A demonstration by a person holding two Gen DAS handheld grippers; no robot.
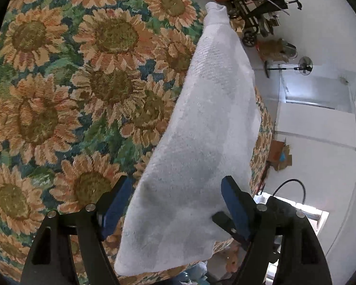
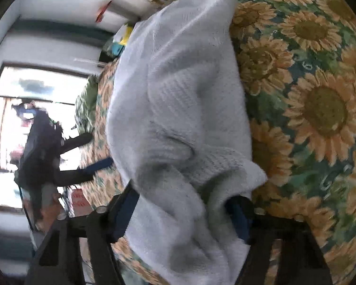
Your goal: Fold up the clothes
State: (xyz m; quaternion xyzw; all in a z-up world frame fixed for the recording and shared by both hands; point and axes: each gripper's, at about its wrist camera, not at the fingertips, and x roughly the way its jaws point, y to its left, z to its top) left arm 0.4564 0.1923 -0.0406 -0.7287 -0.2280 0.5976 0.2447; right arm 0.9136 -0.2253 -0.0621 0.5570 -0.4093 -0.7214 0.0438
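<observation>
Left wrist view: white knitted cloth (image 1: 201,128) lies along the edge of the sunflower-patterned worktop (image 1: 71,95). Left gripper (image 1: 175,204) stands wide, its blue-padded fingers (image 1: 116,204) either side of the cloth's near end, not pressing it.

Right wrist view: same cloth (image 2: 178,99), bunched. Right gripper (image 2: 182,213) straddles its near folds; one finger (image 2: 125,211) clear, the other buried in fabric. Grip: cannot tell.

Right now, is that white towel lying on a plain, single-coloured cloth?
No: the white towel lies on a sunflower-patterned tablecloth in orange, green and blue.
</observation>
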